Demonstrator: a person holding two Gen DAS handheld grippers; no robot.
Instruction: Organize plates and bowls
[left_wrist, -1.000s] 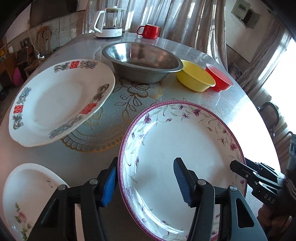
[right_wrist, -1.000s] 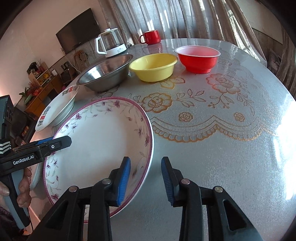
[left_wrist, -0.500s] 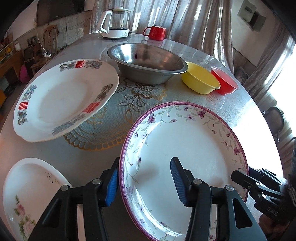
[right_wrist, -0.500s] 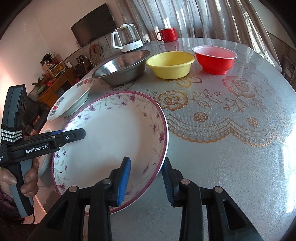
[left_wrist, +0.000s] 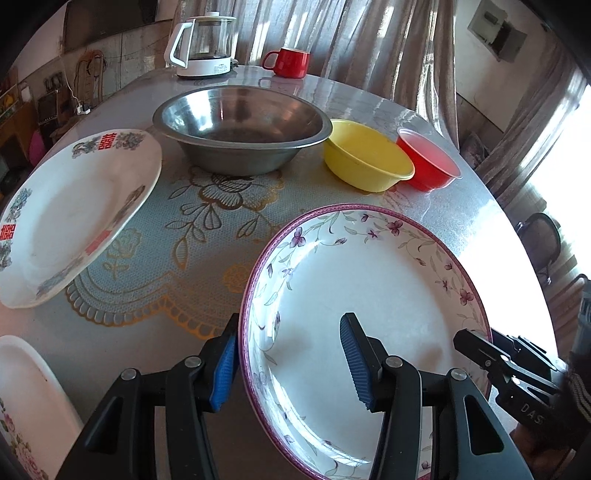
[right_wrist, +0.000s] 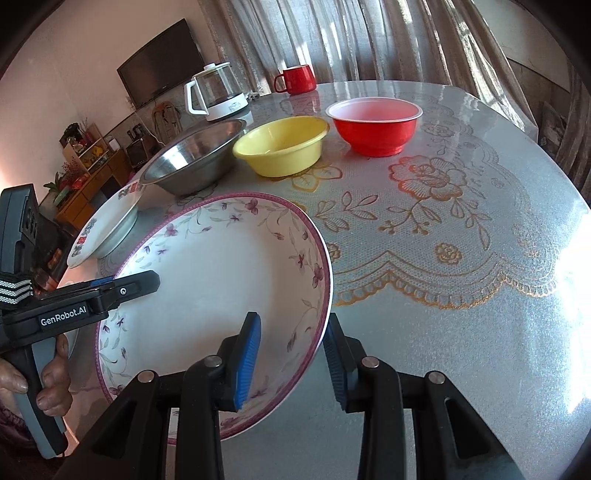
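Note:
A deep white plate with a purple rim and flower pattern (left_wrist: 369, 288) (right_wrist: 221, 266) is held between both grippers. My left gripper (left_wrist: 290, 365) is shut on its near left rim, one pad outside and one inside the bowl of the plate. On the opposite rim my right gripper (right_wrist: 291, 362) is shut the same way. Each gripper shows in the other's view: the right gripper (left_wrist: 509, 365) and the left gripper (right_wrist: 125, 291), with a hand on its handle. A white plate with red characters (left_wrist: 66, 218) lies to the left.
Beyond the plate stand a steel bowl (left_wrist: 242, 125), a yellow bowl (left_wrist: 365, 158) and a red bowl (left_wrist: 428, 162). A small rose-patterned plate (left_wrist: 26, 406) sits at the near left corner. A kettle (left_wrist: 203, 44) and a red mug (left_wrist: 288, 62) stand at the far edge of the round table (right_wrist: 443, 332).
Both grippers have carried the flowered plate forward across the table, toward the bowls. The left jaws have narrowed slightly onto the rim.

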